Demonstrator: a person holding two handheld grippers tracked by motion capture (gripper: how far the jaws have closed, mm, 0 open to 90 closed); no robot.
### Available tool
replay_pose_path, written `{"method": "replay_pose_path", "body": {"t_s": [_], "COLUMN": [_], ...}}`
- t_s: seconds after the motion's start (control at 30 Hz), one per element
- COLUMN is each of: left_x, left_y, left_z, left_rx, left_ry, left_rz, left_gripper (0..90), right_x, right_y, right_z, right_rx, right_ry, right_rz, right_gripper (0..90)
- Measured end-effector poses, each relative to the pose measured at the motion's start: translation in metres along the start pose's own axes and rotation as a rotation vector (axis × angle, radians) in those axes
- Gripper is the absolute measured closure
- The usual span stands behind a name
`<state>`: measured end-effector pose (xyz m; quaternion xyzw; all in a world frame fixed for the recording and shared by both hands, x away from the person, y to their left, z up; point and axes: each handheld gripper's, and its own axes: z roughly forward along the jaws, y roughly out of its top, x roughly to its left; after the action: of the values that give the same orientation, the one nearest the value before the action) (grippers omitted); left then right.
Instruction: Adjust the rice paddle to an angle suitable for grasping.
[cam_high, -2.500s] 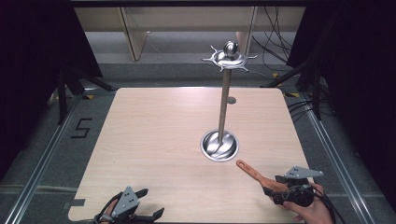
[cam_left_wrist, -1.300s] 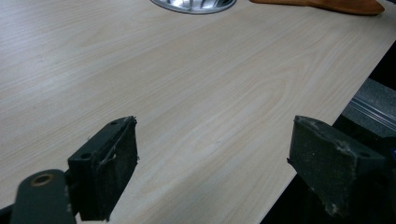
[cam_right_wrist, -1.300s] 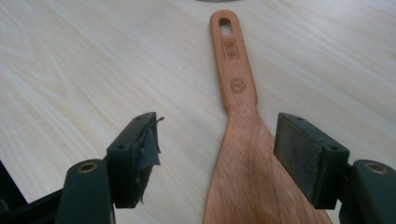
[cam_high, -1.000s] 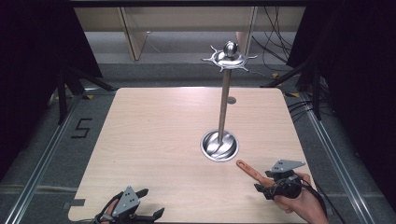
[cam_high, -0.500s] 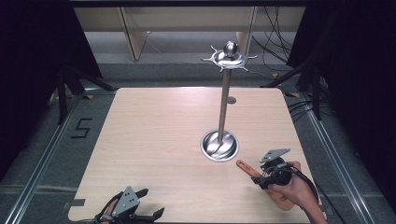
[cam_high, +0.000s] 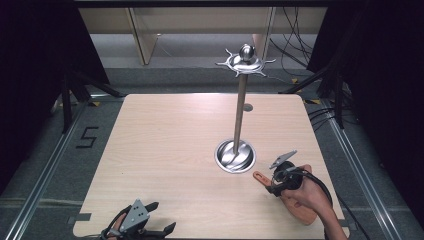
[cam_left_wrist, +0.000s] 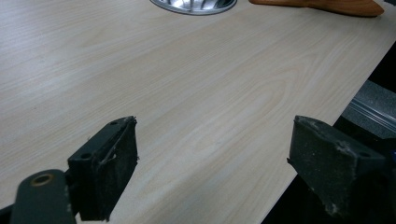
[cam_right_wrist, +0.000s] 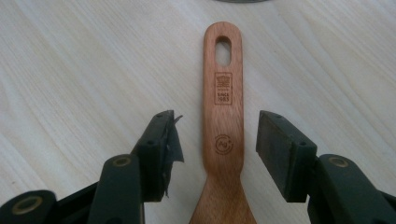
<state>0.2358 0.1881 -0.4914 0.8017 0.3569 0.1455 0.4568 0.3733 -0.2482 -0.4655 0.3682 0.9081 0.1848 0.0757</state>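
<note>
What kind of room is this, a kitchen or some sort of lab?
Most likely a lab or recording studio, not a kitchen: one bare table ringed by black curtains, loose cables on the floor, and a marked "5" beside the table.

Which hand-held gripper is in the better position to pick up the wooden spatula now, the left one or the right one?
The right hand-held gripper. Its open jaws already stand on either side of the wooden spatula handle. The left hand-held gripper is open at the table's near-left edge, far from it.
</note>
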Motion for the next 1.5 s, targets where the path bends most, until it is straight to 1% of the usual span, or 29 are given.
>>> {"method": "replay_pose_path", "body": {"t_s": [0.13, 0.17, 0.2, 0.4, 0.47, 0.5, 0.53, 0.57, 0.6, 0.67, 0.7, 0.77, 0.83, 0.87, 0.9, 0.93, 1.0, 1.13, 1.17, 1.2, 1.23, 1.27, 1.3, 1.33, 1.37, 1.4, 1.43, 1.47, 1.5], "left_x": [0.0, 0.001, 0.0, 0.0, 0.0, -0.001, -0.001, 0.0, 0.0, 0.0, -0.001, 0.0, 0.0, -0.001, -0.001, 0.0, 0.0, -0.001, 0.0, 0.0, 0.0, 0.0, -0.001, 0.0, 0.0, -0.001, -0.001, 0.001, 0.0], "left_y": [0.0, 0.0, 0.0, 0.0, 0.0, 0.0, 0.0, 0.0, 0.0, 0.0, 0.0, 0.0, 0.0, 0.0, 0.0, 0.0, 0.0, -0.001, 0.0, 0.0, 0.0, 0.0, -0.001, 0.0, 0.0, 0.0, 0.0, 0.0, 0.0], "left_z": [0.0, 0.0, 0.001, 0.001, 0.001, 0.001, 0.001, 0.0, 0.001, 0.001, 0.001, 0.001, 0.001, 0.001, 0.001, 0.001, 0.001, 0.001, 0.001, 0.001, 0.001, 0.001, 0.001, 0.001, 0.001, 0.001, 0.001, 0.0, 0.001], "left_rx": [-0.002, -0.005, -0.012, -0.008, -0.013, -0.011, -0.011, -0.008, -0.012, -0.013, -0.014, -0.013, -0.013, -0.015, -0.015, -0.013, -0.011, -0.014, -0.012, -0.015, -0.016, -0.016, -0.013, -0.012, -0.012, -0.013, -0.008, -0.007, -0.013], "left_ry": [0.001, -0.012, -0.009, -0.007, -0.012, -0.014, -0.014, -0.013, -0.013, -0.014, -0.014, -0.014, -0.014, -0.015, -0.015, -0.015, -0.011, -0.015, -0.014, -0.011, -0.011, -0.011, -0.013, -0.012, -0.012, -0.014, -0.012, -0.013, -0.012], "left_rz": [-0.006, -0.007, -0.011, -0.008, -0.014, -0.04, -0.04, -0.026, -0.012, -0.015, -0.038, -0.013, -0.015, -0.044, -0.044, -0.014, -0.014, -0.044, -0.018, -0.031, -0.019, -0.019, -0.037, -0.014, -0.014, -0.042, -0.034, -0.007, -0.016], "left_gripper": [14.8, 14.8, 14.8, 14.8, 14.9, 14.8, 14.8, 14.8, 14.8, 14.8, 14.8, 14.8, 14.8, 14.8, 14.8, 14.8, 14.8, 14.9, 14.8, 14.8, 14.8, 14.8, 14.8, 14.8, 14.8, 14.8, 14.8, 14.8, 14.8], "right_x": [-0.003, -0.003, -0.005, -0.006, -0.006, -0.007, -0.008, -0.006, -0.006, -0.008, -0.008, -0.008, -0.008, -0.007, -0.007, -0.01, -0.009, -0.01, -0.01, -0.011, -0.009, -0.009, -0.008, -0.007, -0.007, -0.005, -0.006, -0.005, -0.005], "right_y": [0.006, 0.006, 0.009, 0.015, 0.018, 0.021, 0.021, 0.022, 0.022, 0.025, 0.025, 0.026, 0.027, 0.027, 0.027, 0.028, 0.028, 0.032, 0.033, 0.035, 0.036, 0.036, 0.037, 0.037, 0.037, 0.039, 0.04, 0.041, 0.042], "right_z": [0.005, 0.006, 0.008, 0.012, 0.014, 0.014, 0.014, 0.015, 0.015, 0.017, 0.017, 0.019, 0.021, 0.023, 0.023, 0.023, 0.023, 0.024, 0.024, 0.025, 0.025, 0.025, 0.025, 0.025, 0.025, 0.025, 0.026, 0.026, 0.027], "right_rx": [0.023, 0.03, 0.043, 0.075, 0.089, 0.098, 0.099, 0.111, 0.111, 0.129, 0.129, 0.146, 0.153, 0.165, 0.165, 0.167, 0.174, 0.194, 0.197, 0.201, 0.21, 0.21, 0.218, 0.225, 0.225, 0.239, 0.243, 0.251, 0.254], "right_ry": [0.001, 0.007, 0.007, 0.008, 0.006, 0.004, 0.01, 0.015, 0.015, 0.019, 0.019, 0.014, 0.013, 0.016, 0.016, 0.016, 0.018, 0.004, -0.005, -0.007, 0.0, 0.0, 0.0, -0.006, -0.006, -0.008, -0.004, -0.008, -0.002], "right_rz": [-0.026, -0.002, -0.021, -0.024, -0.025, -0.025, -0.026, -0.004, -0.004, -0.026, -0.026, -0.023, -0.028, -0.013, -0.013, -0.035, -0.015, -0.031, -0.046, -0.077, -0.05, -0.05, -0.063, -0.061, -0.061, -0.068, -0.076, -0.063, -0.08], "right_gripper": [50.8, 51.8, 53.0, 56.6, 57.6, 58.7, 58.9, 59.2, 59.2, 60.0, 60.0, 59.6, 59.7, 60.3, 60.3, 60.6, 60.8, 61.1, 61.5, 61.8, 61.8, 61.8, 61.9, 62.1, 62.1, 63.9, 64.4, 64.7, 65.2]}}
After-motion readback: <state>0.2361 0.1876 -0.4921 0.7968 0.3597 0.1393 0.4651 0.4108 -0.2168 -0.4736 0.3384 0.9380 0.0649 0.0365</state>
